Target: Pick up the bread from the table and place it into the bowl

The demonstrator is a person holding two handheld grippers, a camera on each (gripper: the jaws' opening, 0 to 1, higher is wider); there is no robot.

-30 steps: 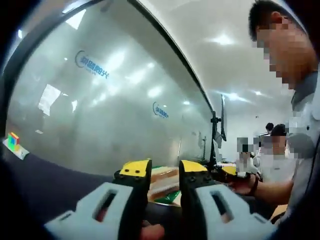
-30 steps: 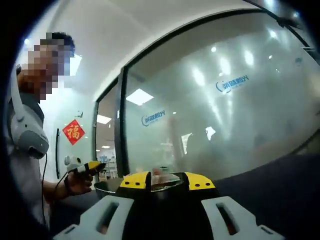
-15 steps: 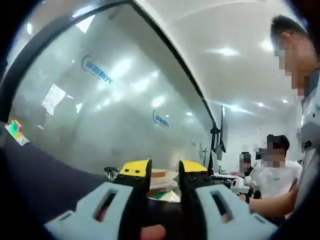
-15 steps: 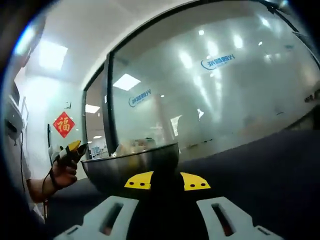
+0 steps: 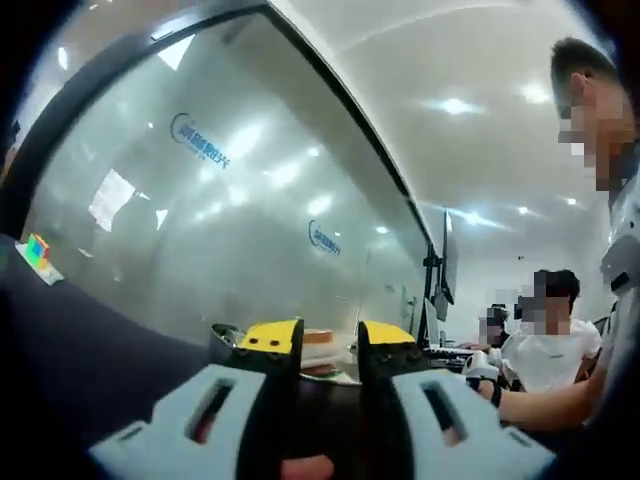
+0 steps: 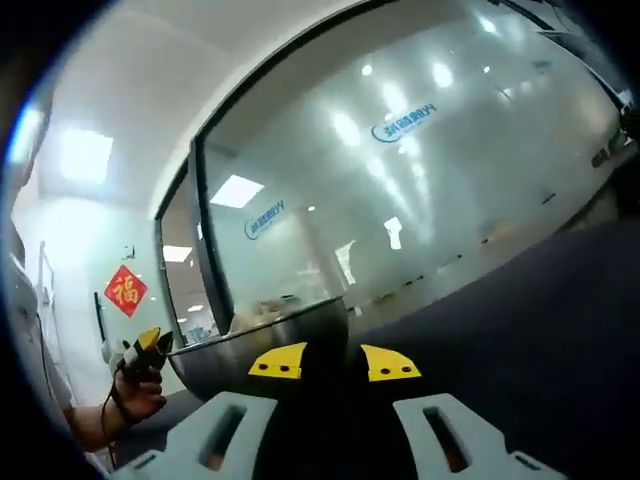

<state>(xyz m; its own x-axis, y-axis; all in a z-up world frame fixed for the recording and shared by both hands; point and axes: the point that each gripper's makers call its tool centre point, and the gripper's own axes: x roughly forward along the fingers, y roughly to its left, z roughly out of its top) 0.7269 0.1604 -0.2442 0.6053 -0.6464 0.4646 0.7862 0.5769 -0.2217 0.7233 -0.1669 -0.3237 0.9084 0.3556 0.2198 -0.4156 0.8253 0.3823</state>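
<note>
Dropping since a second ago, your right gripper [image 6: 335, 362] now sits low over the dark worktop [image 6: 520, 320]. Its jaws are apart with nothing between them, and the steel bowl [image 6: 265, 335] is just beyond. Your left gripper [image 5: 329, 346] also stands apart and empty. The bread [image 5: 316, 337] lies farther ahead, seen in the gap between its jaws. Advance the left gripper level, straddle the bread squarely, then close gently.

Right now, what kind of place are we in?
Most likely an office. A long frosted glass wall carries a blue logo, a computer monitor stands farther back, and a person in a white shirt sits near it.
</note>
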